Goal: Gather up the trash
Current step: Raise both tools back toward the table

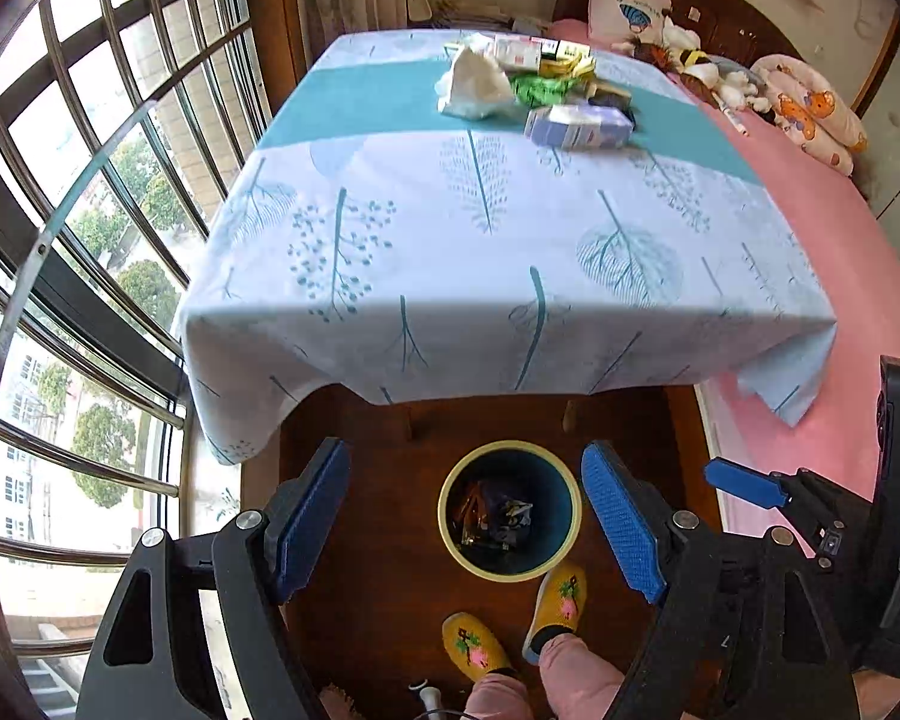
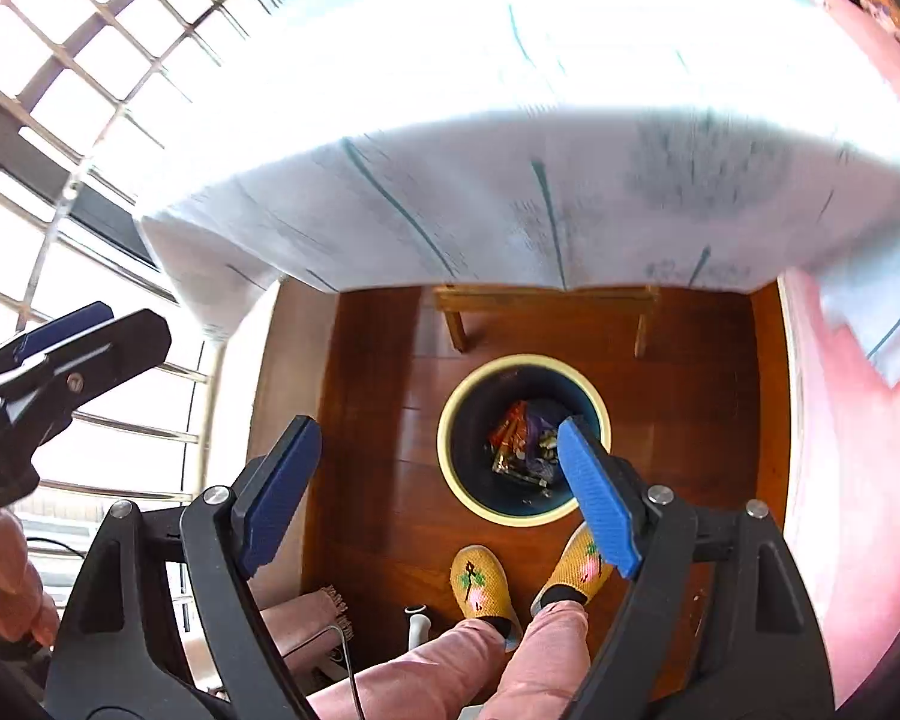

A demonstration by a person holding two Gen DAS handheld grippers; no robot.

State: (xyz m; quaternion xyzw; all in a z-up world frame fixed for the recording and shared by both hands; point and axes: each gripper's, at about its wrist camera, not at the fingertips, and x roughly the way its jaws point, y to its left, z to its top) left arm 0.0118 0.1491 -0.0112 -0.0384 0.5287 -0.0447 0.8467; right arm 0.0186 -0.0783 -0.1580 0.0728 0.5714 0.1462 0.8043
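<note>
Bin [image 1: 510,564] stands under the table's near edge to catch wrappers; left gripper [image 1: 468,516] and right gripper [image 2: 438,492] hang above it, jaws wide, nothing held

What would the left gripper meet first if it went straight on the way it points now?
Probably the trash bin on the floor: its mouth lies between the open, empty fingers of the left gripper, and nothing shows in between. Depth is unclear, so it might hit the rim.

- We see R gripper [image 2: 444,492] w/ jaws wide apart, nothing between.
- Bin [image 2: 459,480] on wood floor below, wrappers [image 2: 519,441] inside.
- Yellow slippers [image 2: 480,582] just beside bin.
</note>
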